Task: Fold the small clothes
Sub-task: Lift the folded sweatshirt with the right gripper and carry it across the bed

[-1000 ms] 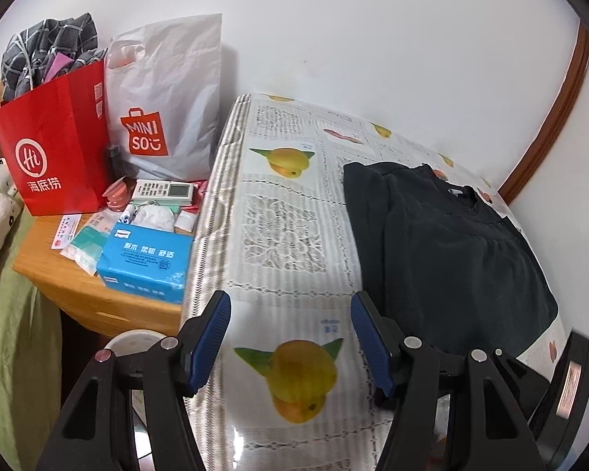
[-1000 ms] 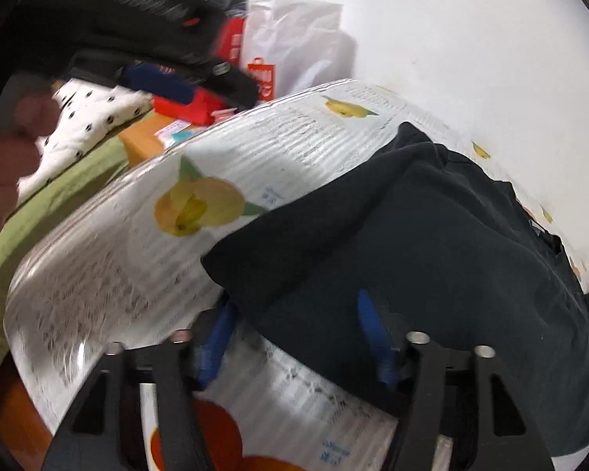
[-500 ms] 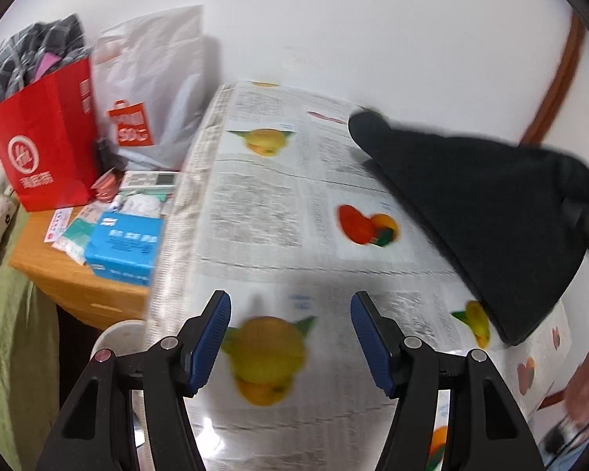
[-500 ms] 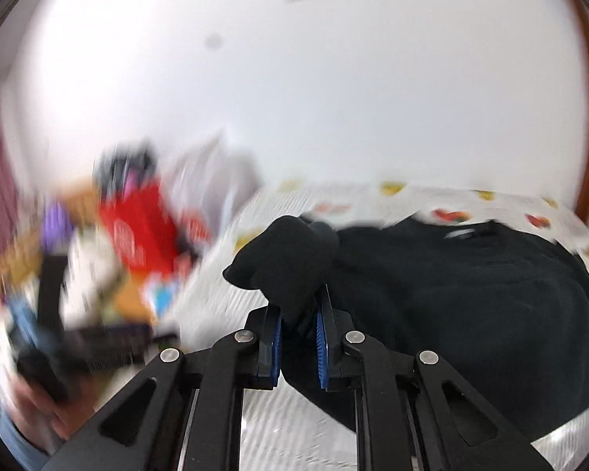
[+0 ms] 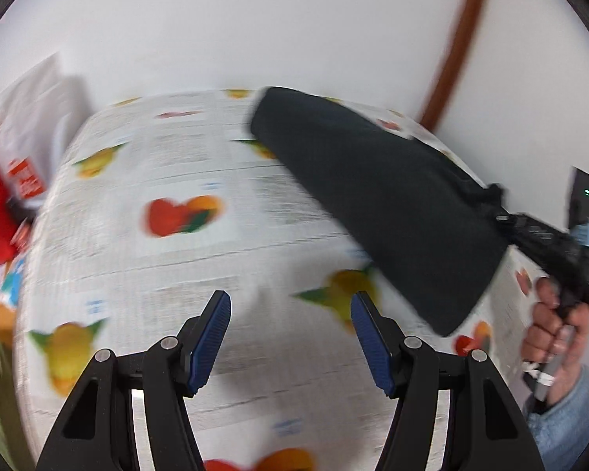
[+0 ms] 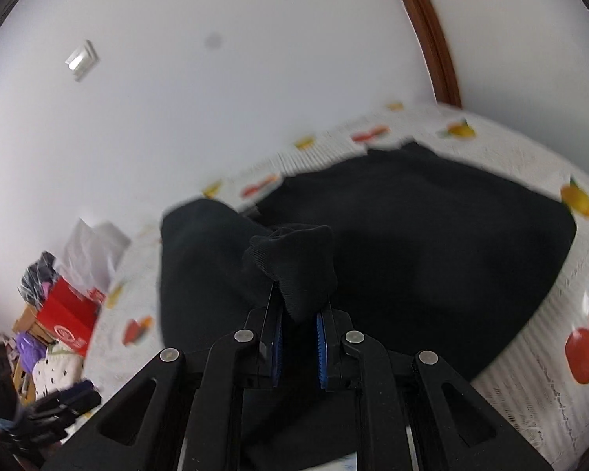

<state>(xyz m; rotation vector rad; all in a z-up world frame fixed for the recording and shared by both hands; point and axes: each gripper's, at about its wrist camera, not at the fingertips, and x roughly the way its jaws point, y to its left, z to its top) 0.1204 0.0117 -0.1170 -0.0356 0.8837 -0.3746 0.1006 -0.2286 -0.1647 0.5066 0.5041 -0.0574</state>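
Observation:
A black garment (image 6: 432, 243) lies on the fruit-print tablecloth (image 5: 200, 251). My right gripper (image 6: 297, 343) is shut on a bunched edge of it and holds that edge up, so one side hangs lifted over the table, seen in the left wrist view (image 5: 377, 196). The right gripper also shows in the left wrist view (image 5: 506, 221), held by a hand at the right. My left gripper (image 5: 290, 337) is open and empty, low over the tablecloth, left of the garment's hanging corner.
A red paper bag (image 6: 68, 316) and a white plastic bag (image 6: 94, 251) stand left of the table, with clothes and clutter below them. A white wall is behind the table. A brown wooden trim (image 5: 457, 39) runs up the wall at the right.
My right gripper has closed on the garment's edge and lifted it up and over to the right. My left gripper has swung right and stayed open.

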